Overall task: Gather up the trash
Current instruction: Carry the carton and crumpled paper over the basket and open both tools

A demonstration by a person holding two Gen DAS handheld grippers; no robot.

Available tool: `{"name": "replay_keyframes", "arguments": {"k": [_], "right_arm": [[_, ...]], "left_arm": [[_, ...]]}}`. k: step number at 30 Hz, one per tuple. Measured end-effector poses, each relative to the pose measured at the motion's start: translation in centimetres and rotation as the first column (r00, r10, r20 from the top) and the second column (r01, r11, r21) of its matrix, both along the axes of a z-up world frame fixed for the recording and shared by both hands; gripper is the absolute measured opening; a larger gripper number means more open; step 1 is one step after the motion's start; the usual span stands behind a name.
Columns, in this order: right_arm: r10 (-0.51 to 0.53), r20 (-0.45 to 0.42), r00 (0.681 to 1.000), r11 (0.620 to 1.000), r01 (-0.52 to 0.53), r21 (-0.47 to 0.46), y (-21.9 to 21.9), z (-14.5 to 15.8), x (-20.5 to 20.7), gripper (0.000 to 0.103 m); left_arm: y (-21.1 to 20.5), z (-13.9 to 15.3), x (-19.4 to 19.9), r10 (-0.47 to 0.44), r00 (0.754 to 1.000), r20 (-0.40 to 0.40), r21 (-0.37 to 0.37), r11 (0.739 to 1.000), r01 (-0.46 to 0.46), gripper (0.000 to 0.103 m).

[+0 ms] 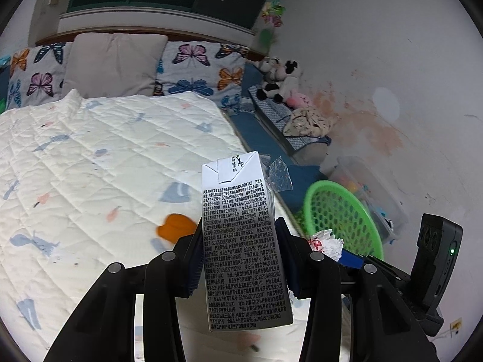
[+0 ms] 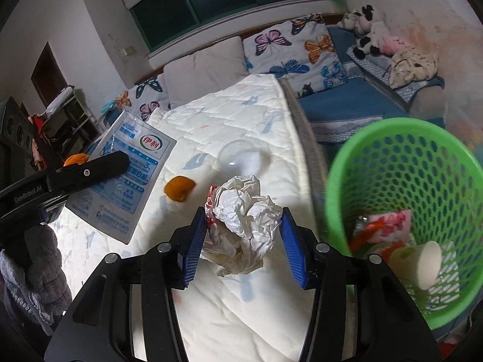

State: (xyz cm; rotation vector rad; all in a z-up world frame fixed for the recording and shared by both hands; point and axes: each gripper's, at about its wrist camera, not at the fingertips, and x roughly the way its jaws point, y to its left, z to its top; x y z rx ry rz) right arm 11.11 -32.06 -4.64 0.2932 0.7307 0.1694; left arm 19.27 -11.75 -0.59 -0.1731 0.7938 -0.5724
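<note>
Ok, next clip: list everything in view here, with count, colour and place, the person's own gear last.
milk carton: 1, white and blue, held between the left fingers
crumpled paper: 1, white with some red, held between the right fingers
basket: 1, green mesh, beside the bed, with a paper cup and wrappers inside
orange peel: 2 pieces, orange, on the quilt
clear plastic dome: 1, transparent, on the quilt
quilt: 1, white with blue and pink print, covering the bed
pillows: 3, one beige, two butterfly print, at the headboard
plush toys: a few, black-and-white and pink, by the wall
left gripper: 1, black, blue pads
right gripper: 1, black, blue pads
</note>
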Motion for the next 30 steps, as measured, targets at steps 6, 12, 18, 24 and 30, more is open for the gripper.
{"name": "replay_keyframes", "arguments": {"k": [6,12,18,24,30], "right_arm": [[-0.048,-0.005,0.999,0.999,0.048,-0.011,-2.4,-0.2,-1.3,0.05],[-0.093,-0.014,0.996,0.995,0.092,-0.031,-4.8,-0.6,-2.3,0.05],[-0.137,-0.019,0.99,0.989,0.136,-0.061,-7.0,-0.8,-3.1,0.05],[-0.186,-0.035,0.982,0.979,0.182,-0.096,-9.2,-1.5,-3.7,0.05],[-0.225,-0.048,0.973,0.967,0.217,-0.132,-10.8,-2.2,-4.1,0.05]], "left_arm": [[-3.2,0.0,-0.6,-0.056,0.998,0.001,0.011,0.998,0.056,0.043],[-6.0,-0.2,-0.9,-0.098,0.995,-0.008,0.018,0.995,0.098,0.043],[-8.7,-0.5,-1.0,-0.139,0.99,-0.014,0.035,0.99,0.139,0.043],[-11.3,-0.6,-1.1,-0.174,0.985,-0.014,0.058,0.983,0.174,0.043],[-13.8,-1.0,-1.1,-0.202,0.979,-0.016,0.087,0.975,0.203,0.043]]}}
